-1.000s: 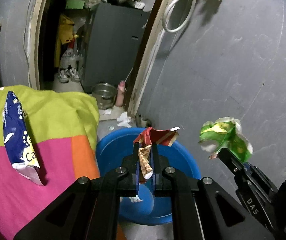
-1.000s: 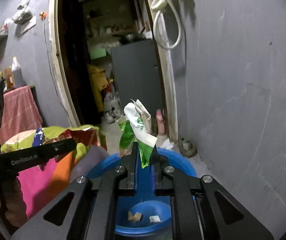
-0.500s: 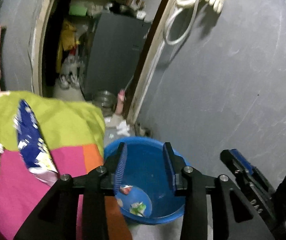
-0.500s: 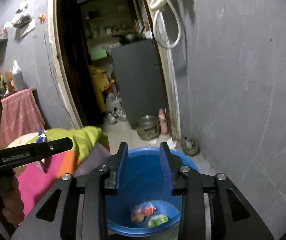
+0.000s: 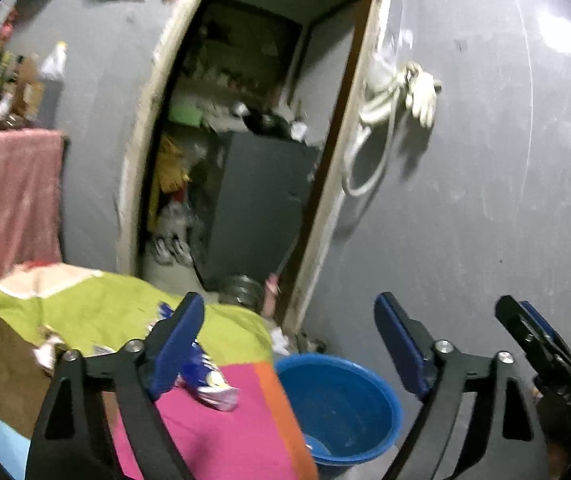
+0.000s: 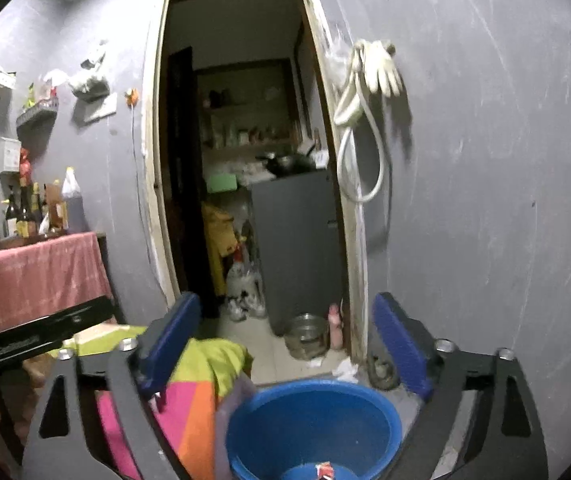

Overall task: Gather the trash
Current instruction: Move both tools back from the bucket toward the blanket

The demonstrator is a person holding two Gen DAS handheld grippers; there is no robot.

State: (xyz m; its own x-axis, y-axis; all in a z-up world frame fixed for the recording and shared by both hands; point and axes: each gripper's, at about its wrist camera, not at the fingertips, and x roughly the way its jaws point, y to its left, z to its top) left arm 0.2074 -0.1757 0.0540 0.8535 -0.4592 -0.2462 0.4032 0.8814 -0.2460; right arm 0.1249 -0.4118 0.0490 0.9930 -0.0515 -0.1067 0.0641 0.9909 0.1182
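A blue bucket (image 5: 365, 412) stands on the floor by the grey wall, beside a cloth-covered surface (image 5: 105, 312). My left gripper (image 5: 289, 344) hangs above and behind it, its jaws opening wide with nothing between them. A blue snack wrapper (image 5: 209, 380) lies on the pink part of the cloth, and a crumpled wrapper (image 5: 49, 348) lies further left. My right gripper (image 6: 287, 340) is also above the bucket (image 6: 309, 386), its jaws opening, empty. A red wrapper (image 6: 325, 470) lies in the bucket's bottom. Each gripper shows at the edge of the other's view.
An open doorway (image 6: 245, 160) ahead leads to a grey cabinet (image 6: 297, 248), shoes and a metal bowl (image 6: 307, 336) on the floor. A hose and gloves (image 6: 365, 92) hang on the wall. A pink-draped table (image 6: 41, 276) with bottles stands left.
Both grippers let go of their wrappers, which dropped into the bucket. Both then rose and tilted up, and their jaws spread much wider.
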